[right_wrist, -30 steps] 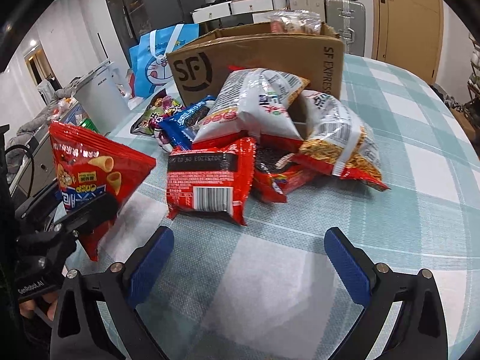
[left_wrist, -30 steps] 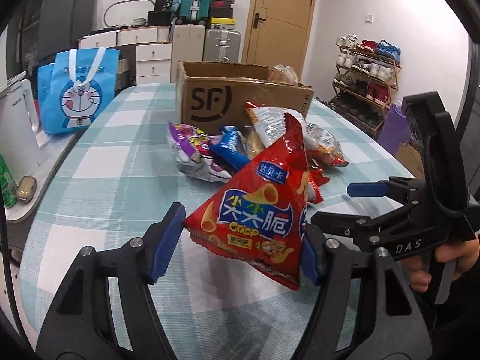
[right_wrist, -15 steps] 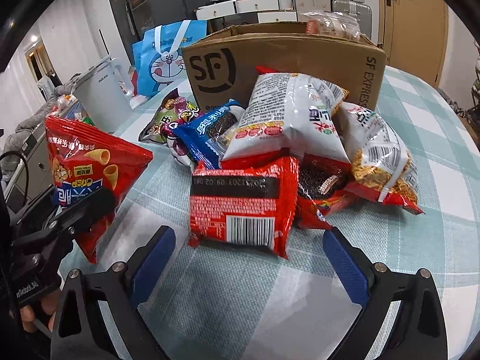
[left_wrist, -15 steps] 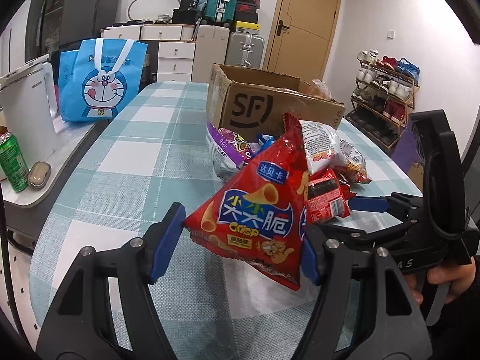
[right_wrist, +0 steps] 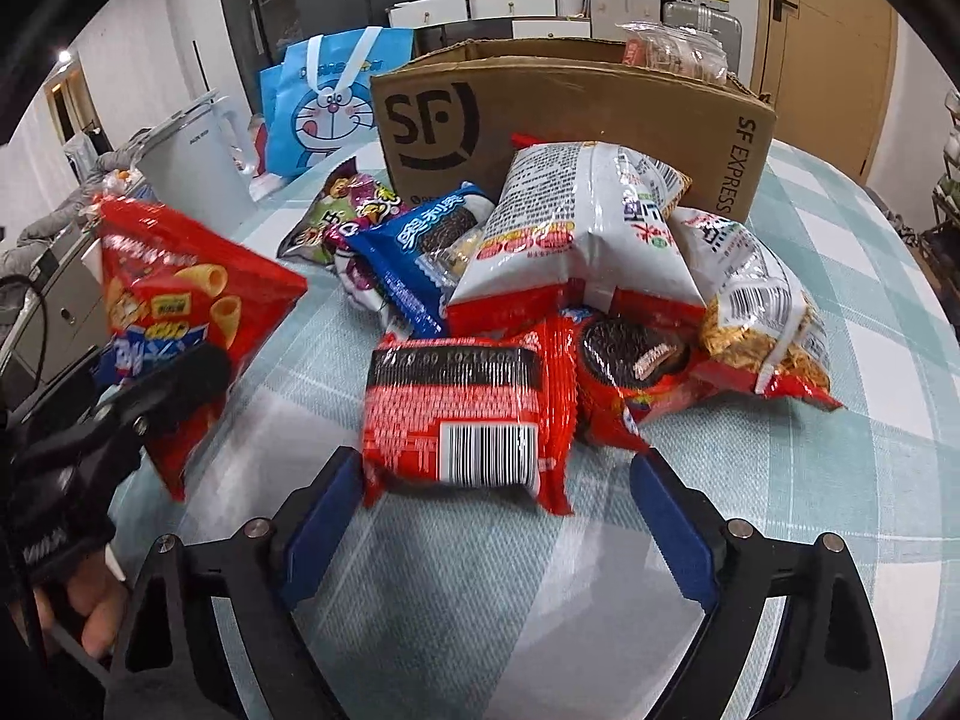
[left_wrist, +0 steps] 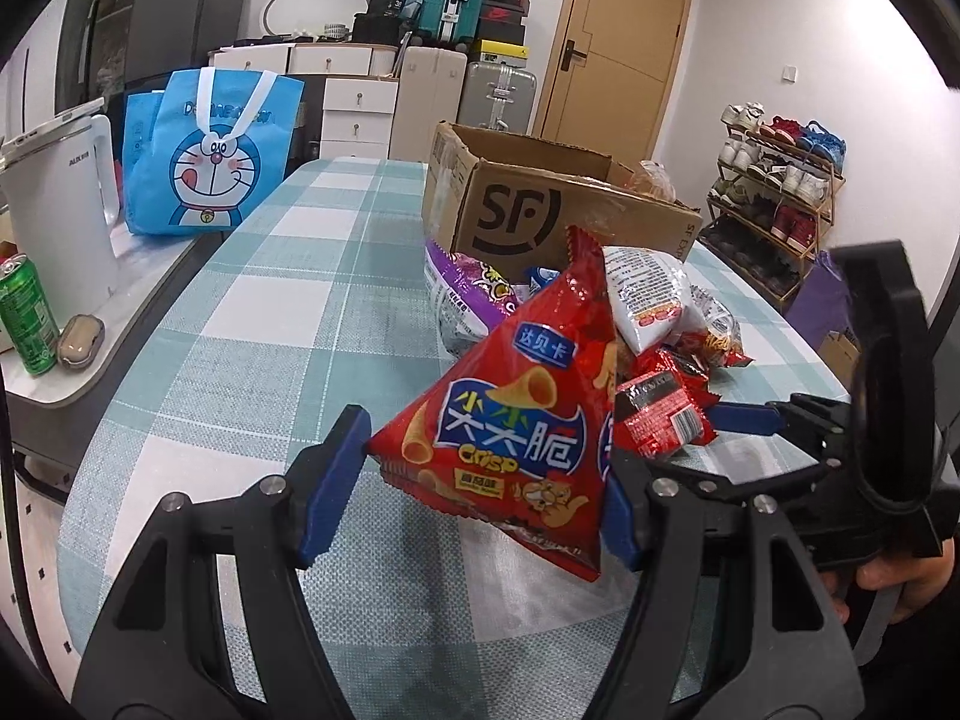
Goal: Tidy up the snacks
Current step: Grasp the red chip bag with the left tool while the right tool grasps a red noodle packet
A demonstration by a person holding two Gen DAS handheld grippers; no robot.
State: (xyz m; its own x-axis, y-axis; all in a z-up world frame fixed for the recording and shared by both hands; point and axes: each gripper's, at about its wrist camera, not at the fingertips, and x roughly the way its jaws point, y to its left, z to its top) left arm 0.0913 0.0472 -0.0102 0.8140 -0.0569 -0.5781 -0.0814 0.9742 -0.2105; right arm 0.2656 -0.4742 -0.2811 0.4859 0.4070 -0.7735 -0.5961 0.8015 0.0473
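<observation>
My left gripper point(left_wrist: 474, 483) is shut on a red triangular crisp bag point(left_wrist: 516, 438) and holds it above the checked tablecloth; the bag also shows at the left of the right wrist view point(right_wrist: 180, 306). My right gripper point(right_wrist: 498, 507) is open, its pads on either side of the near end of a red snack packet with a barcode point(right_wrist: 462, 408). That packet lies at the front of a pile of snack bags point(right_wrist: 576, 252) in front of an open SF cardboard box point(right_wrist: 570, 114). A clear bag of snacks point(right_wrist: 672, 51) sits in the box.
A blue Doraemon tote bag point(left_wrist: 210, 162) stands at the table's far left. A white kettle point(left_wrist: 54, 210) and a green can point(left_wrist: 24, 315) sit on a side counter. A shoe rack point(left_wrist: 774, 192) stands at the right wall.
Both grippers moved forward toward the pile. The right gripper's pads now flank the red barcode packet. The left gripper still holds the crisp bag.
</observation>
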